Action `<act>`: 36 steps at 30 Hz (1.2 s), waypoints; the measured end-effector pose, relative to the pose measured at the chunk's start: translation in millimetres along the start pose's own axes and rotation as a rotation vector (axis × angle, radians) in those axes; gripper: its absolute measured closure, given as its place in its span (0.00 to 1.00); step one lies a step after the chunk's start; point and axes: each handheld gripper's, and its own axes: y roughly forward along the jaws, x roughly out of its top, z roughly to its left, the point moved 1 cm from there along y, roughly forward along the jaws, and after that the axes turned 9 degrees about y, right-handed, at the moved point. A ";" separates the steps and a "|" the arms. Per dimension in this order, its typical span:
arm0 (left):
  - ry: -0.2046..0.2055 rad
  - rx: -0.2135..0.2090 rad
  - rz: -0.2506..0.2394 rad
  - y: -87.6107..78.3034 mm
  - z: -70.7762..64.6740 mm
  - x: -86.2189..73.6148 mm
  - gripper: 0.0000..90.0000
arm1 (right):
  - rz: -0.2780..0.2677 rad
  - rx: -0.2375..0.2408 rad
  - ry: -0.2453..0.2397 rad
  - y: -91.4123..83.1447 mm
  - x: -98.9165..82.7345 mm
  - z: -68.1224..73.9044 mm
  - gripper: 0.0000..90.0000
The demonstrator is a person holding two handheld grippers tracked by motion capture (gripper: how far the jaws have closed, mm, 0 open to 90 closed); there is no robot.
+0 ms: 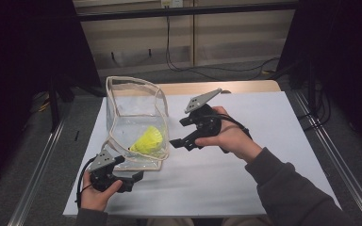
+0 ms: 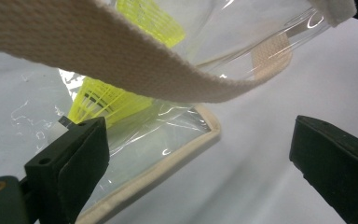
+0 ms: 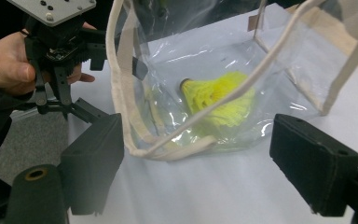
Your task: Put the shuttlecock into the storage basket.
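A clear plastic bag (image 1: 134, 110) with beige trim stands on the white table (image 1: 264, 127). A yellow shuttlecock (image 1: 148, 140) lies inside it on the bottom. My left gripper (image 1: 131, 168) is at the bag's near corner, open, its jaws wide apart with the bag's bottom edge (image 2: 168, 161) between them and a beige strap (image 2: 121, 65) hanging just above. The shuttlecock (image 2: 107, 100) shows through the plastic beside the left jaw. My right gripper (image 1: 179, 132) hovers just right of the bag, open and pointing at it, nothing between its pads; ahead lie the bag (image 3: 121, 93) and shuttlecock (image 3: 219, 100).
A wooden strip (image 1: 193, 87) runs along the table's far edge. Metal rails (image 1: 330, 155) flank both sides, and cables (image 1: 217, 70) trail on the floor beyond. The white surface stretches right of my right hand (image 1: 231, 139).
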 end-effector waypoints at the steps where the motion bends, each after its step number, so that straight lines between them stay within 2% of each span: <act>1: 0.000 0.000 0.002 0.0 0.0 0.0 0.05 | -0.004 -0.002 0.002 -1.8 -1.5 -1.3 0.19; 8: 0.001 0.001 0.004 -0.1 0.2 -0.2 0.05 | -0.026 -0.026 0.015 -12.3 -18.0 -13.2 0.19; 13: 0.003 0.003 0.008 0.1 -0.2 0.3 0.05 | -0.035 -0.032 0.040 -18.0 -29.2 -19.7 0.18; 20: 0.003 0.004 0.009 0.3 -0.3 0.0 0.05 | -0.048 -0.033 0.046 -25.3 -41.9 -25.6 0.17; 36: 0.002 0.005 0.009 0.2 -0.6 0.2 0.05 | -0.048 -0.052 0.070 -29.5 -73.5 -37.0 0.15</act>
